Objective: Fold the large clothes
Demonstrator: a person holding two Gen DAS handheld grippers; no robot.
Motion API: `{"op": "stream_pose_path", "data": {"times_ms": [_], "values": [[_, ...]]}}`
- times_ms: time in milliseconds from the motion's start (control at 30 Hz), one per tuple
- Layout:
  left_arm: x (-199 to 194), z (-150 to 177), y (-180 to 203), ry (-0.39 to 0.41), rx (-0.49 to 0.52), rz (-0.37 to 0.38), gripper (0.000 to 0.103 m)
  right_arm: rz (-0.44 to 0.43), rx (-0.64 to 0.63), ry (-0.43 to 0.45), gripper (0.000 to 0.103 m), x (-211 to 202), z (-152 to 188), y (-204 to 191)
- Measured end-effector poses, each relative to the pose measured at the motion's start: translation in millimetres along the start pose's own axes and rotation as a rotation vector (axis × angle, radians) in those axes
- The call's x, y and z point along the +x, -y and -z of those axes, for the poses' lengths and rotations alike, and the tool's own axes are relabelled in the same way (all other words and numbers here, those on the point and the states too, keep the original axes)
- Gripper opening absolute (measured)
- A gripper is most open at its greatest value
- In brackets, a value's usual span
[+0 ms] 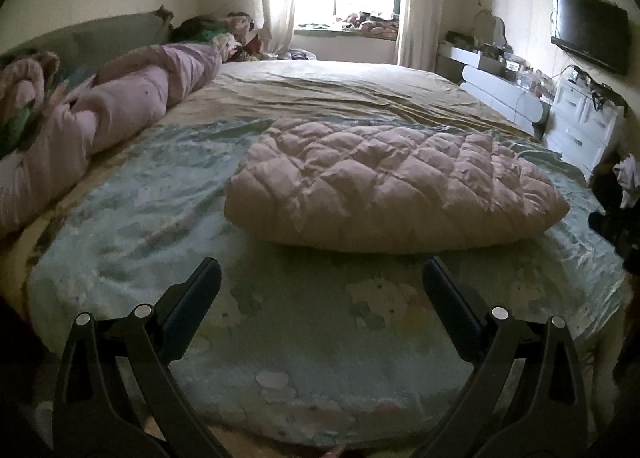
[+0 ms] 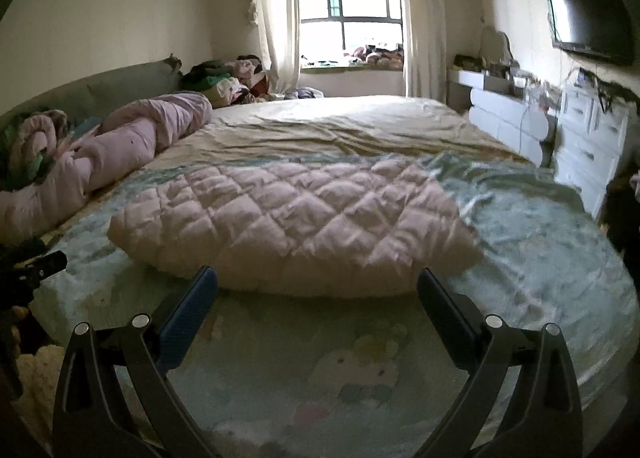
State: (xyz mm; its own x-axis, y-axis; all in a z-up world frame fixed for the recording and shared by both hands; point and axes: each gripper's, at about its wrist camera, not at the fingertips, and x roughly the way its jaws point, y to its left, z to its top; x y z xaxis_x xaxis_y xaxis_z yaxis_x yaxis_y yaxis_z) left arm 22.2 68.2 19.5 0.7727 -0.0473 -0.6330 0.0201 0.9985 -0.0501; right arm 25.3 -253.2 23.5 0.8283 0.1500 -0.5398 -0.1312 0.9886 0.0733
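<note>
Pale pink diamond-quilted padded garment: folded into a plump, oblong bundle with a rounded near edge, lying flat on the pale green patterned fleece blanket that covers the near part of the bed. Left gripper: jaws spread wide, empty, garment at 12 o'clock just beyond the fingertips. Right gripper: jaws likewise spread, empty, tips at the garment's near edge; rolled lilac duvet at 10 o'clock.

quilted jacket: puffy matt cloth | blanket: glossy fleece
</note>
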Motion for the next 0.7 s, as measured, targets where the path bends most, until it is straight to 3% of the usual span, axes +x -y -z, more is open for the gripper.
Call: {"op": "stream_pose_path", "data": {"times_ms": [200, 700], "values": [[-2.0, 18.9, 2.3, -0.022, 0.009, -0.015, 0.095, -0.015, 0.009, -0.067, 0.099, 4.9, 26.7, -10.8], [-12.3, 25.2, 12.5, 0.004, 0.013, -0.014, 0.095, -0.048, 0.013, -0.048, 0.099, -2.3, 32.4, -19.4]]}}
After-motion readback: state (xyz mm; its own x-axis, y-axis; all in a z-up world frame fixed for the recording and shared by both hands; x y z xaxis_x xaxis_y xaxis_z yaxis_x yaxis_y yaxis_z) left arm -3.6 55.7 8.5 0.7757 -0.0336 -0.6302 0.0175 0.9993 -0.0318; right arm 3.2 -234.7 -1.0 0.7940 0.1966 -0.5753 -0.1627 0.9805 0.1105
